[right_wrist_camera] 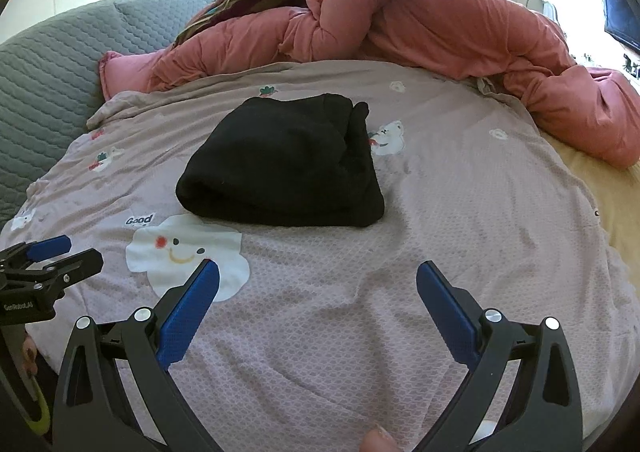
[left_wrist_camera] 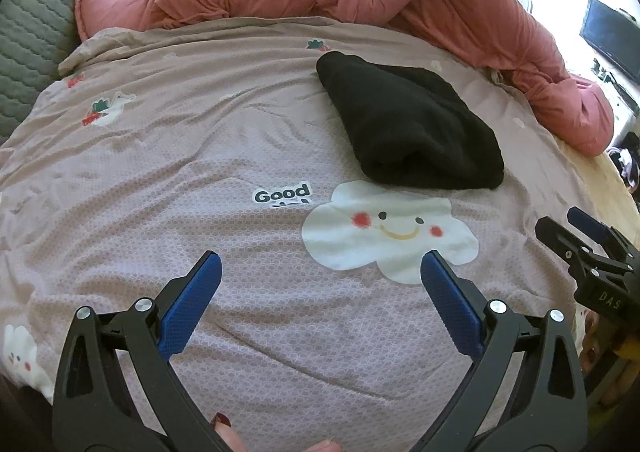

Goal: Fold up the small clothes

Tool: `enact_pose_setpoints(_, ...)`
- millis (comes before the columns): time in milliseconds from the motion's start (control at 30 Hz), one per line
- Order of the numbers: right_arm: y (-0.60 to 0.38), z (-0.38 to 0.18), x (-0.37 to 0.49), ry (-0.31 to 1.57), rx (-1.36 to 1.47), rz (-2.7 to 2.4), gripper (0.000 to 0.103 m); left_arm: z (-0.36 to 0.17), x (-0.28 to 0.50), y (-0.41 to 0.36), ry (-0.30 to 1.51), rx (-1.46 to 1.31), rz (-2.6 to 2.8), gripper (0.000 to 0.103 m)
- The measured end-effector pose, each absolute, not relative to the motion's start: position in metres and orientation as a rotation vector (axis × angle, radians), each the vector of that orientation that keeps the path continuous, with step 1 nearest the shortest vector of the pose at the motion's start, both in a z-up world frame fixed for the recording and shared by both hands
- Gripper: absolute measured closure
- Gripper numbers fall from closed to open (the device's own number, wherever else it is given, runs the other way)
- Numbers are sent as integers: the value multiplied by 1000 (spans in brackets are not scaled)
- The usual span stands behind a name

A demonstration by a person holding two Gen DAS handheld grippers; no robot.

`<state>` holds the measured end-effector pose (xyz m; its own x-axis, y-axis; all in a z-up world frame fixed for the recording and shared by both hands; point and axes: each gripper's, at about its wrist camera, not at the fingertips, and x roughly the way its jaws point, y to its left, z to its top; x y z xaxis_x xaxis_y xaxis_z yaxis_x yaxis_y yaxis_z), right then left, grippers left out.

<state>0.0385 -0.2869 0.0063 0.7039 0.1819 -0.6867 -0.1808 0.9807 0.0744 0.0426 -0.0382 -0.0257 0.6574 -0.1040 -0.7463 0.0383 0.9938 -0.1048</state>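
A black garment (left_wrist_camera: 408, 124) lies folded into a thick bundle on the lilac bed cover (left_wrist_camera: 200, 156), just beyond a printed white cloud. In the right wrist view the same black garment (right_wrist_camera: 284, 164) sits ahead and left of centre. My left gripper (left_wrist_camera: 320, 264) hovers open over the cover, well short of the garment, with nothing between its blue pads. My right gripper (right_wrist_camera: 318, 272) is also open and empty, near the front of the bed. Each gripper shows in the other's view: the right gripper (left_wrist_camera: 576, 224) at the right edge, the left gripper (right_wrist_camera: 60, 248) at the left edge.
A bunched pink duvet (right_wrist_camera: 440, 24) lines the back and right of the bed. A grey quilted headboard (left_wrist_camera: 36, 32) stands at the left. A dark screen (left_wrist_camera: 612, 36) hangs on the far right wall. Yellow sheet (right_wrist_camera: 612, 196) shows at the right bed edge.
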Motion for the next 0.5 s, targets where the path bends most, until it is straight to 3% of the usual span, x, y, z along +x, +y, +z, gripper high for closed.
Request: enact_pose_setpoints(500, -288, 8, 36, 751, -7, 189, 5, -23, 41, -40, 849, -75, -71, 10)
